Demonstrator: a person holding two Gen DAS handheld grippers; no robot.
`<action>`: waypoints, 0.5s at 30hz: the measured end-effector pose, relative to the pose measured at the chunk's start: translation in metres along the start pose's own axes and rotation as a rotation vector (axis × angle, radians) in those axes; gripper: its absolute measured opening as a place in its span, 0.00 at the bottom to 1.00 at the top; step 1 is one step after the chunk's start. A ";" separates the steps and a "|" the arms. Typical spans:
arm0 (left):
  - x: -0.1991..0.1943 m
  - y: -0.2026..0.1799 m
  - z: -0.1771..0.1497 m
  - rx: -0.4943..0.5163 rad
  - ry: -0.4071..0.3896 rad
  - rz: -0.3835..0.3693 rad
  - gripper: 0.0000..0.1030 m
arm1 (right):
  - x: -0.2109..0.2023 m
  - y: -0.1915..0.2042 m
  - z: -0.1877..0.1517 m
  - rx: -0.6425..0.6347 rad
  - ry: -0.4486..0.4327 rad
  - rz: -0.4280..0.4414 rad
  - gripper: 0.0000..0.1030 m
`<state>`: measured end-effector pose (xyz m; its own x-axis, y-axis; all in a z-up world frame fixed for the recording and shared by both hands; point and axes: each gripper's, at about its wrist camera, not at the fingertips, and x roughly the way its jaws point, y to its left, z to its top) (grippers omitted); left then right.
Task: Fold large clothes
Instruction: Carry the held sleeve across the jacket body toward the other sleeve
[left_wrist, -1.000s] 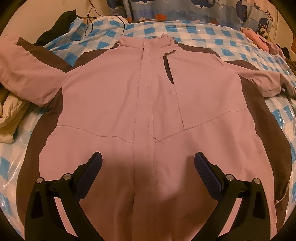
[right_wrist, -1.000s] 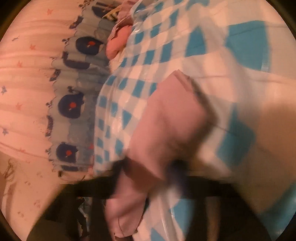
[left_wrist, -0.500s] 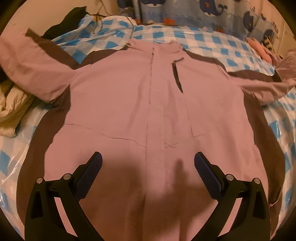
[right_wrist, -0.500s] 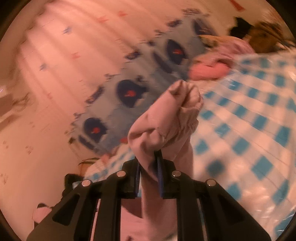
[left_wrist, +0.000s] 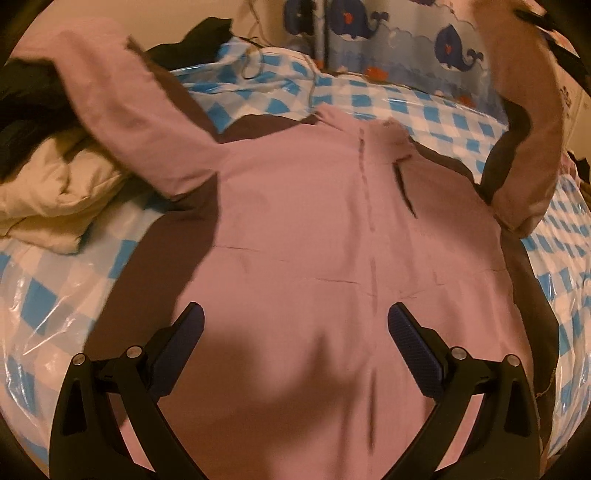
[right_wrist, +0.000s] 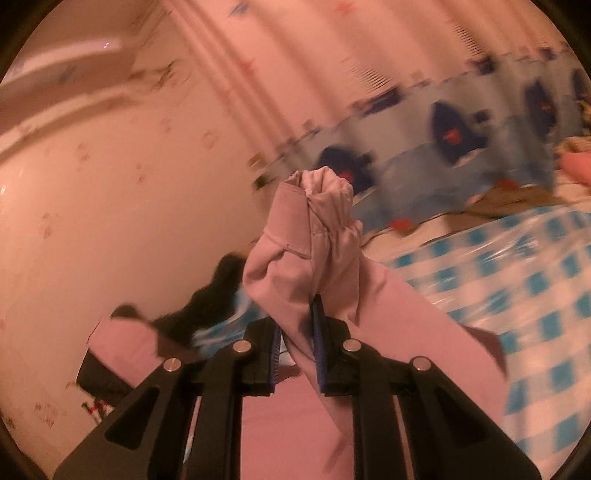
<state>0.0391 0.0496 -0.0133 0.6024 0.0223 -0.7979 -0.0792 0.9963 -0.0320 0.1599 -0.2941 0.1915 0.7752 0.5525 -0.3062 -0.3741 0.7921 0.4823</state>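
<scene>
Right wrist: sleeve (right_wrist: 314, 258) inside gripper (right_wrist: 297, 343).

No words, labels, brand marks or numbers can be read in either view. The pink jacket (left_wrist: 306, 229) shows only seams and a dark zip line, with no logo or tag legible on it. The checked bed cover (left_wrist: 402, 107) carries plain blue and white squares. The curtain (left_wrist: 399, 40) behind the bed bears printed whales and small red fish, which are pictures and not writing. The wall (right_wrist: 122, 206) in the right wrist view has faint small motifs, too blurred to tell whether any is a sign or letter.
</scene>
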 end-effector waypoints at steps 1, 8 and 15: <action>-0.001 0.007 0.000 -0.010 0.000 0.002 0.93 | 0.021 0.016 -0.012 -0.012 0.032 0.018 0.16; -0.013 0.052 0.003 -0.091 -0.015 0.005 0.93 | 0.139 0.068 -0.124 -0.055 0.287 0.052 0.16; -0.015 0.071 0.003 -0.136 -0.011 0.005 0.93 | 0.198 0.044 -0.209 -0.009 0.452 -0.012 0.16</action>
<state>0.0267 0.1202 -0.0014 0.6102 0.0285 -0.7918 -0.1883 0.9759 -0.1100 0.1907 -0.0951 -0.0192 0.4799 0.5996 -0.6404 -0.3729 0.8002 0.4697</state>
